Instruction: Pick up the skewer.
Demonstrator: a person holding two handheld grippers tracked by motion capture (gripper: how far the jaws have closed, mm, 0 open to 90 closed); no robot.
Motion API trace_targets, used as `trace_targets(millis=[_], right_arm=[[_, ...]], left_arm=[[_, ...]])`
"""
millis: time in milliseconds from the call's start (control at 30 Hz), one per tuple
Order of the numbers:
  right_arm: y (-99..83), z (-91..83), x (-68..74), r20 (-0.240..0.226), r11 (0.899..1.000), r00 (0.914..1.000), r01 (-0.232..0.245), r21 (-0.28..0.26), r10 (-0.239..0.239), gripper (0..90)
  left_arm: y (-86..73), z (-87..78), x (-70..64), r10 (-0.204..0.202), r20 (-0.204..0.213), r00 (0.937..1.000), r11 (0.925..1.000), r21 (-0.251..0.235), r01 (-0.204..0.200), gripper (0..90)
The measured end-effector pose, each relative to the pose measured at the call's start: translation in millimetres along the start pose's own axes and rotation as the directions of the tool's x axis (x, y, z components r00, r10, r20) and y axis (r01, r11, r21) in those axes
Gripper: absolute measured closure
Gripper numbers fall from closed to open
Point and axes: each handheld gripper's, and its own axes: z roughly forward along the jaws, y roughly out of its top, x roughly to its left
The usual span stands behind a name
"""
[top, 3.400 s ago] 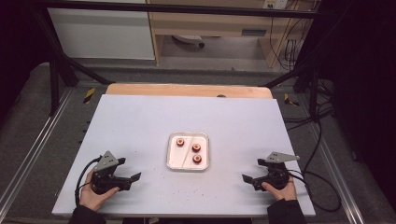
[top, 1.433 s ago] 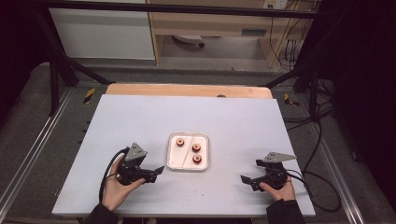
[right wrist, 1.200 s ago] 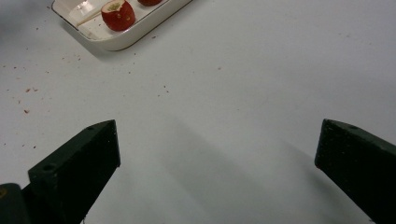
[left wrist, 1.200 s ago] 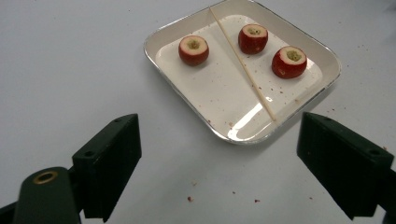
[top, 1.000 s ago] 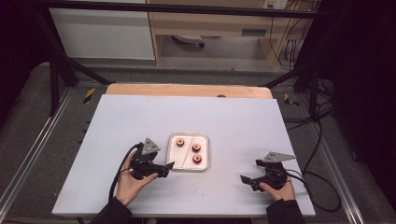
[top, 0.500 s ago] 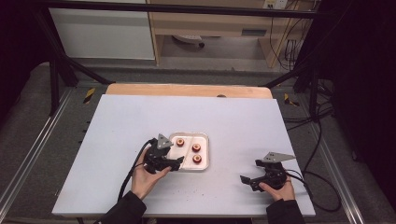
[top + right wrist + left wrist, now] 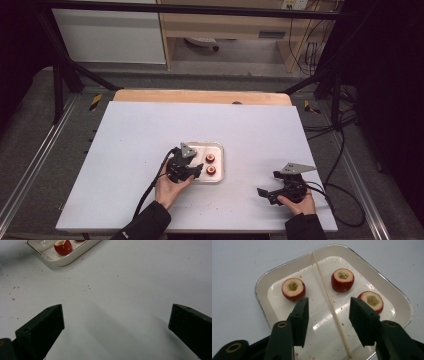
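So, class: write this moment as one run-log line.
left hand-held gripper: open, over tray, straddling wooden skewer | three cored red fruits in tray | right hand-held gripper: open, on table

Black grippers with brass-ringed screw holes, grey plates, dark sleeves.

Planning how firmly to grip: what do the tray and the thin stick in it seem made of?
Tray: probably enamelled metal or glazed ceramic, glossy white with bright reflections and a thin rolled rim. Stick: likely wood or bamboo, pale tan, matte, straight and slender like a skewer.
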Motion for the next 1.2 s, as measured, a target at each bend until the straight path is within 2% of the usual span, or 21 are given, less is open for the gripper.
trace_targets(millis=[100, 333, 800, 1033, 1200], right_arm=[[0.0, 0.1, 0.0, -0.001, 1.000, 1.0000, 0.000, -0.001, 0.000, 0.7], [-0.2, 0.3, 0.4, -0.003, 1.000, 1.0000, -0.003, 0.003, 0.003, 0.7], [-0.2, 0.4, 0.4, -0.004, 1.000, 1.0000, -0.001, 0.003, 0.001, 0.7], [-0.2, 0.5, 0.4, -0.003, 1.000, 1.0000, -0.001, 0.006, 0.001, 0.7], [-0.3, 1.0, 0.0, -0.003, 1.000, 1.0000, 0.006, 0.006, -0.006, 0.8]], left_arm=[[-0.6, 5.8, -1.4, -0.008, -0.004, 1.0000, 0.9999, 0.007, 0.008, 54.9], [-1.4, 14.0, -6.5, -0.005, -0.021, 0.9998, 1.0000, 0.008, 0.005, 67.6], [-4.6, 20.5, -11.5, -0.042, -0.048, 0.9980, 0.9990, 0.013, 0.043, 78.8], [-6.5, 20.5, -12.6, -0.088, -0.057, 0.9945, 0.9961, -0.007, 0.088, 86.1], [-8.0, 20.0, -12.0, -0.105, -0.060, 0.9926, 0.9944, -0.018, 0.104, 88.0]])
